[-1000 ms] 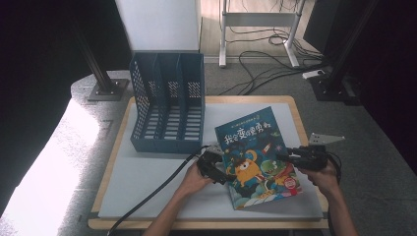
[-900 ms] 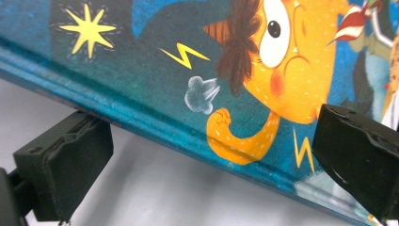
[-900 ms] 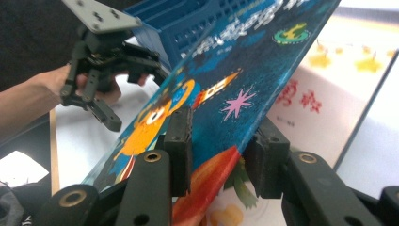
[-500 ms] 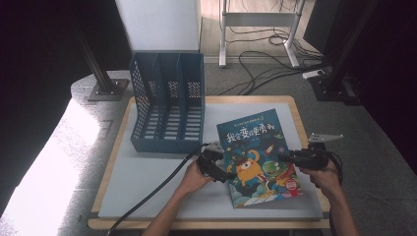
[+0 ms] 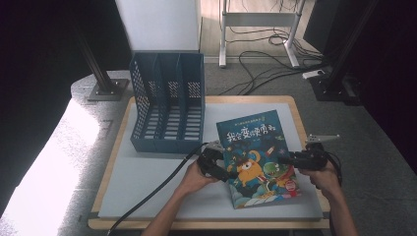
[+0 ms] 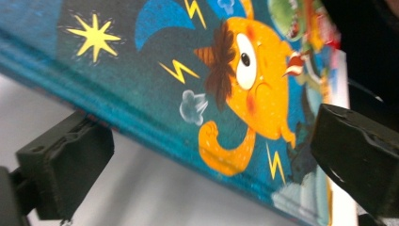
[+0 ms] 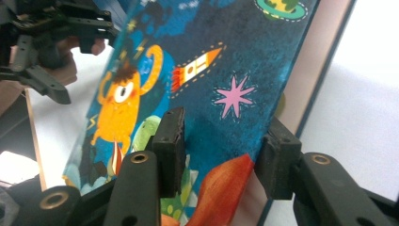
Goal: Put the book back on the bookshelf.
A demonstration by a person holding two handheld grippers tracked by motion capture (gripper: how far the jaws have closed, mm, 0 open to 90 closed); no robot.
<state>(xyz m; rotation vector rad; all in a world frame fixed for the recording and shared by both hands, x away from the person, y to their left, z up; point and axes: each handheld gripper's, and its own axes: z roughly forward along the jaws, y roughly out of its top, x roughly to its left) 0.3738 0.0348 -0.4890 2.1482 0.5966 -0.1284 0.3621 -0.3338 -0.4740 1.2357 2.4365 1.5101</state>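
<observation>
A blue picture book (image 5: 255, 147) with an orange monster on its cover lies on the white table mat (image 5: 147, 196), right of centre. My left gripper (image 5: 225, 171) is at the book's left edge, near the spine. In the left gripper view the jaws of that gripper (image 6: 211, 155) stand wide, one under the book (image 6: 164, 70) and one over the cover. My right gripper (image 5: 285, 160) is at the book's right edge. The jaws of the right gripper (image 7: 223, 141) straddle the book (image 7: 226, 61) loosely and have just been opening. The left gripper (image 7: 56, 42) shows beyond it.
A blue slotted file holder (image 5: 167, 108) lies on its back at the mat's back left, close to the book's far corner. The left gripper's black cable (image 5: 157, 191) trails across the mat's front. Cables and stand legs (image 5: 255, 29) are on the floor behind the table.
No clear shift: both hands and the book stay where they were.
</observation>
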